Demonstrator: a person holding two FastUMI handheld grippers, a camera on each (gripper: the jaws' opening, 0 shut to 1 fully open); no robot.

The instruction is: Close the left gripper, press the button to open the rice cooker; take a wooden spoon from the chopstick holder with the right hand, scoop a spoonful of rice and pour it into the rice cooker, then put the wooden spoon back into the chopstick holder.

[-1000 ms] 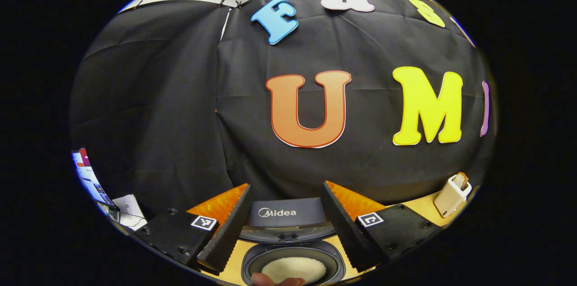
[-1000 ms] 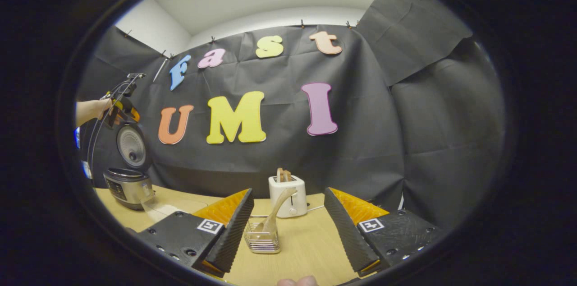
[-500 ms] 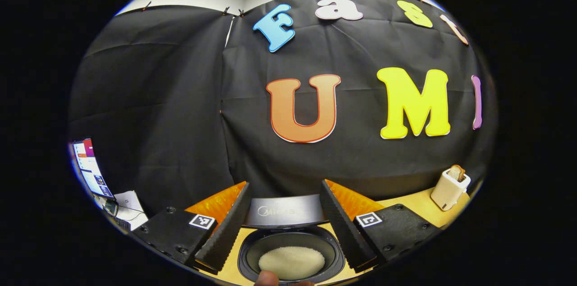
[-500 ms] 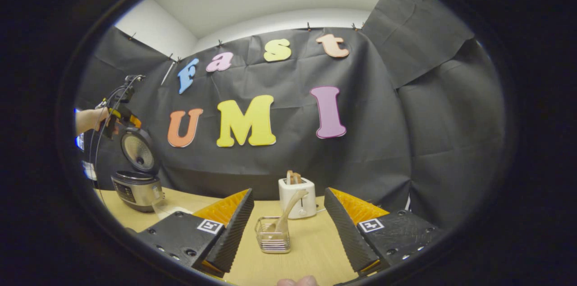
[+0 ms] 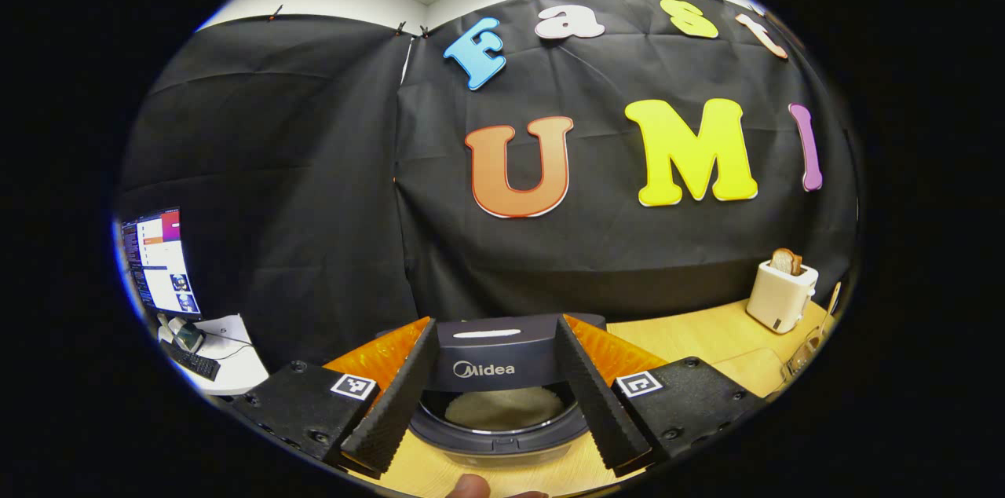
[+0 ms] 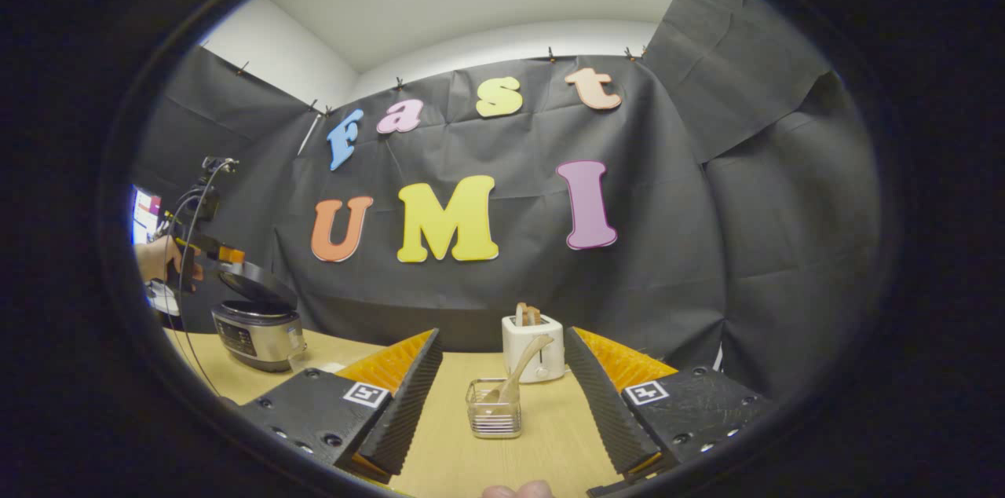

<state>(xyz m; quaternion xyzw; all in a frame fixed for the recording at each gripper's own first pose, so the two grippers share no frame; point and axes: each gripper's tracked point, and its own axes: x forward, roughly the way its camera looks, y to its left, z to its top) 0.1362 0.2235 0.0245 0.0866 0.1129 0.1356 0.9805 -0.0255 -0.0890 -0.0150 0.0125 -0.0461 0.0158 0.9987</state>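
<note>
In the left gripper view, the left gripper (image 5: 495, 392) is spread wide, its fingers apart on either side of the rice cooker (image 5: 498, 404) just in front of them and touching nothing. The cooker's lid (image 5: 502, 360) is tilted partly down over the pot, and pale rice (image 5: 502, 408) shows in the gap beneath it. Beyond the cooker to the right, a cream toaster (image 5: 780, 295) with bread in it stands on the wooden table (image 5: 691, 337).

In the right gripper view, the right gripper (image 6: 502, 404) is likewise spread and empty. Straight ahead between its fingers stands the clear chopstick holder (image 6: 493, 410), with the wooden spoon (image 6: 518, 372) leaning in it. The toaster (image 6: 534, 349) is just behind the holder. Well to the left of the holder, the rice cooker (image 6: 259, 321) sits near the table's far edge, a hand (image 6: 161, 262) holding the left gripper (image 6: 220, 253) at its half-lowered lid.
</note>
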